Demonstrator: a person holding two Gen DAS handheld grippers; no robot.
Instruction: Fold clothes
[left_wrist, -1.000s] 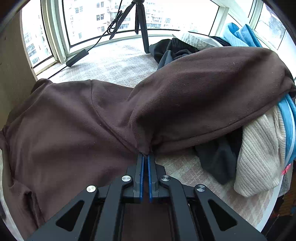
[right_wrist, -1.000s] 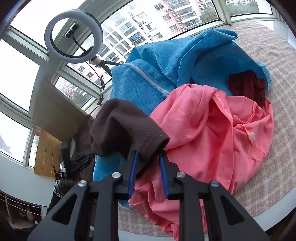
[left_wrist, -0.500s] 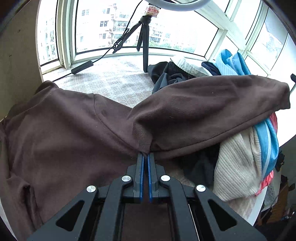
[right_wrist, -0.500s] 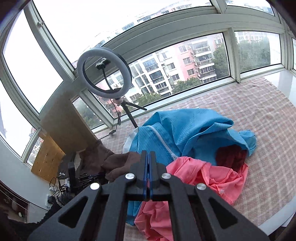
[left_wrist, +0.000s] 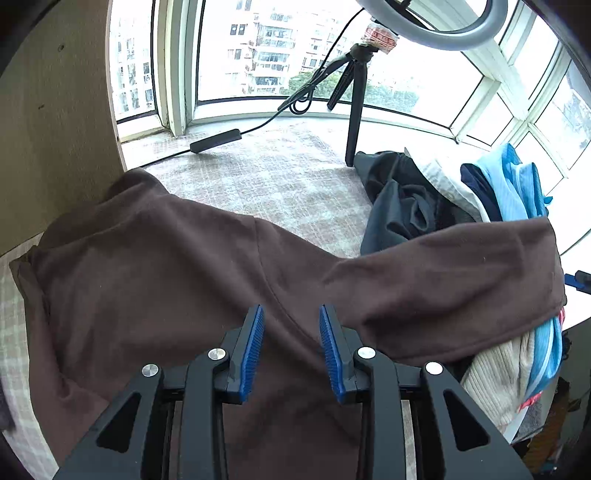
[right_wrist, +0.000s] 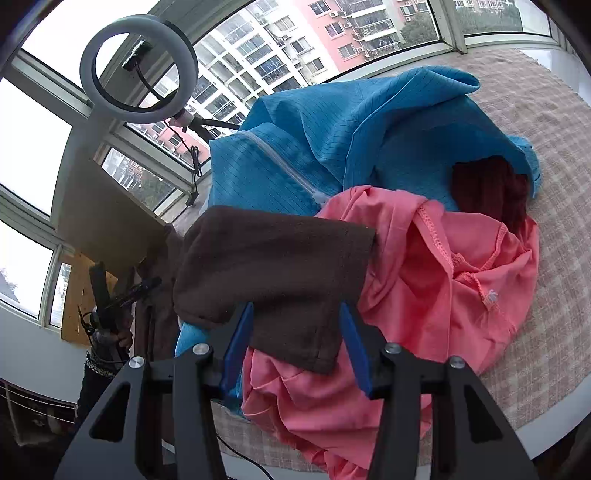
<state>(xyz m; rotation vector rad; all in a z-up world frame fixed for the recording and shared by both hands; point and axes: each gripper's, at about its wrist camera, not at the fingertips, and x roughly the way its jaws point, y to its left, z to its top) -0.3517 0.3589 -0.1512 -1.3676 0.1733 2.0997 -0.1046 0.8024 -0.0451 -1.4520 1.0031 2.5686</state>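
Note:
A brown sweatshirt (left_wrist: 147, 277) lies spread on the checked tablecloth (left_wrist: 277, 184). Its sleeve (left_wrist: 461, 273) stretches right over a heap of clothes. My left gripper (left_wrist: 291, 343) hovers over the seam where that sleeve joins the body. Its jaws are opening, and the cloth lies under them untouched. In the right wrist view the sleeve's cuff end (right_wrist: 280, 266) rests on a pink garment (right_wrist: 424, 277). My right gripper (right_wrist: 295, 336) straddles that cuff. Its jaws are opening too, and the blue pads stand just off the cloth on both sides.
The heap holds a blue zip jacket (right_wrist: 351, 140), a dark red piece (right_wrist: 487, 192), a cream knit (left_wrist: 498, 373) and dark clothes (left_wrist: 399, 206). A ring light (right_wrist: 138, 68) on a tripod (left_wrist: 354, 103) stands by the window. A wooden panel (left_wrist: 55, 129) borders the left.
The left gripper, shut on the sweatshirt's armpit before, has let go and pulled up and back. The right gripper, shut and raised half a second ago, has come down open around the cuff.

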